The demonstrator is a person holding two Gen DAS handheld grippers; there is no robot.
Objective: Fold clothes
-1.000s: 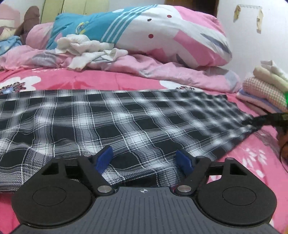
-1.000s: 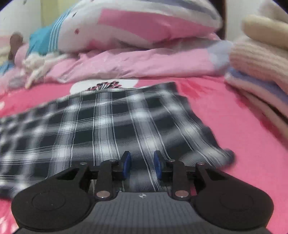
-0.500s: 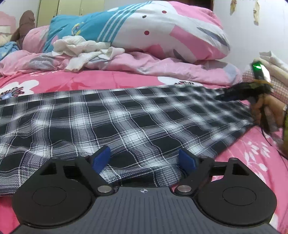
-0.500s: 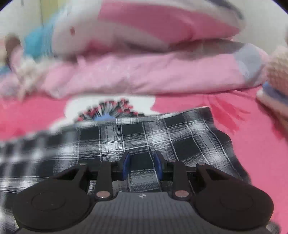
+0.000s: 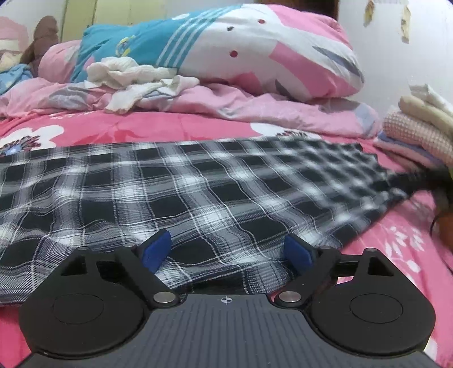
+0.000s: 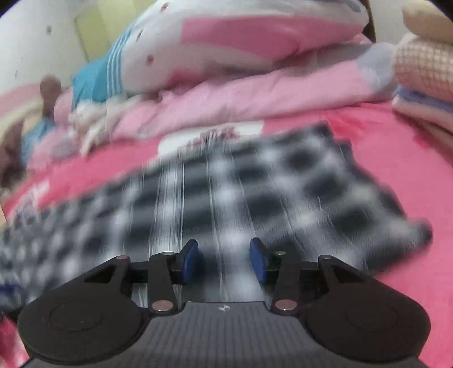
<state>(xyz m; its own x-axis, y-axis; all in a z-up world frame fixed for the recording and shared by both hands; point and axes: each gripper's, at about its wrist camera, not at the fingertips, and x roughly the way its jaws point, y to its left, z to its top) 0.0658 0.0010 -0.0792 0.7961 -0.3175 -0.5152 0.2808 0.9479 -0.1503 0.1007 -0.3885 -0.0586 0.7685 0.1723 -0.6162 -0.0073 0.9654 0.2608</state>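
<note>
Landmark: the big pillow (image 5: 249,48), pink, white and teal with red dots, at the head of the bed.
Bed: bright pink sheet (image 5: 158,128) with white flower prints, spreading out in front of the pillow.
Quilt: pale pink quilt (image 5: 254,110), rumpled, just under and in front of the pillow.
Wall: white wall (image 5: 396,65) right of the pillow, with small scraps stuck high up.
Cupboard: yellow-green cupboard doors (image 5: 113,14) behind the pillow, to its left.
Light: even, indoor.
</note>
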